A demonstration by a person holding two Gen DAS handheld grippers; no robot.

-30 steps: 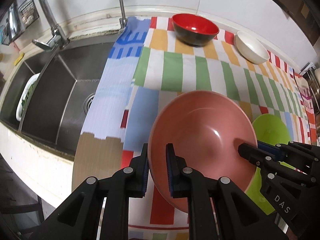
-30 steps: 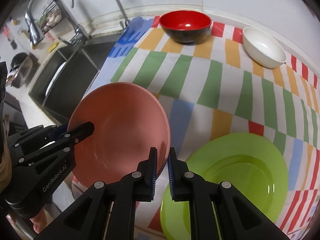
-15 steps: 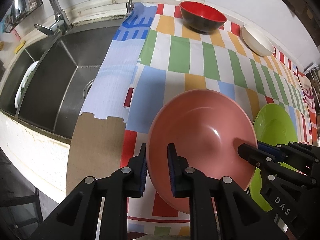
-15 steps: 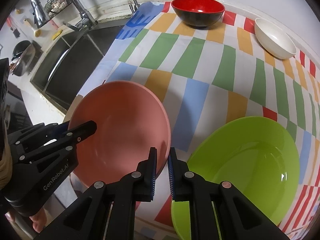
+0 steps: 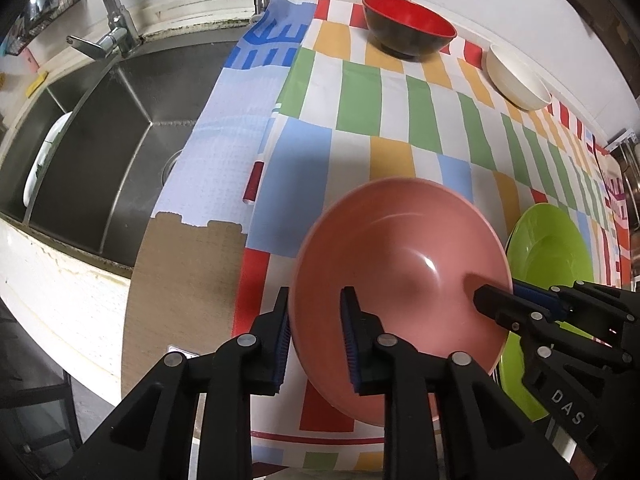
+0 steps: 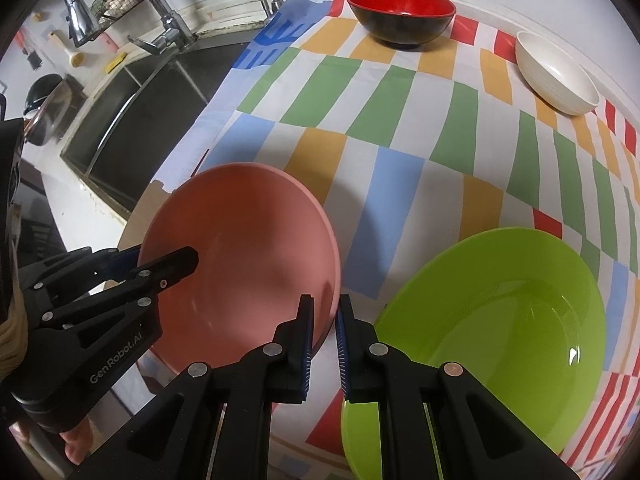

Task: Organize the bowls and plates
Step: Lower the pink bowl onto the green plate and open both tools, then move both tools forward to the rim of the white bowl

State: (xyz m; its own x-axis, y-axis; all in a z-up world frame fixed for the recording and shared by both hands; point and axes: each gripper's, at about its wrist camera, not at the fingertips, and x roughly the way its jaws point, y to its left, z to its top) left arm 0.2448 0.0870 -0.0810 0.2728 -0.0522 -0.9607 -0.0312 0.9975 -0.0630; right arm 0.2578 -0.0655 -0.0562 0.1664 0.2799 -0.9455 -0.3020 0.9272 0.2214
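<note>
A pink plate (image 5: 400, 272) hangs tilted over the striped cloth, held by its rim. My left gripper (image 5: 315, 300) straddles the plate's left rim, and its jaws are opening, with a gap showing beside the rim. My right gripper (image 6: 325, 304) is shut on the opposite rim of the pink plate (image 6: 248, 256). A green plate (image 6: 500, 320) lies flat on the cloth just to the right of the pink one. At the back of the cloth stand a red and black bowl (image 6: 400, 4) and a white bowl (image 6: 556, 76).
A steel sink (image 5: 100, 140) with a faucet (image 5: 112, 32) lies left of the cloth (image 5: 360, 100). The counter's front edge (image 5: 60, 288) runs below the sink. A wall closes the back. A white dish (image 5: 44, 160) leans in the sink's far basin.
The left jaws have spread apart around the pink plate's rim. The right gripper and the plate have sunk slightly toward the cloth, beside the green plate.
</note>
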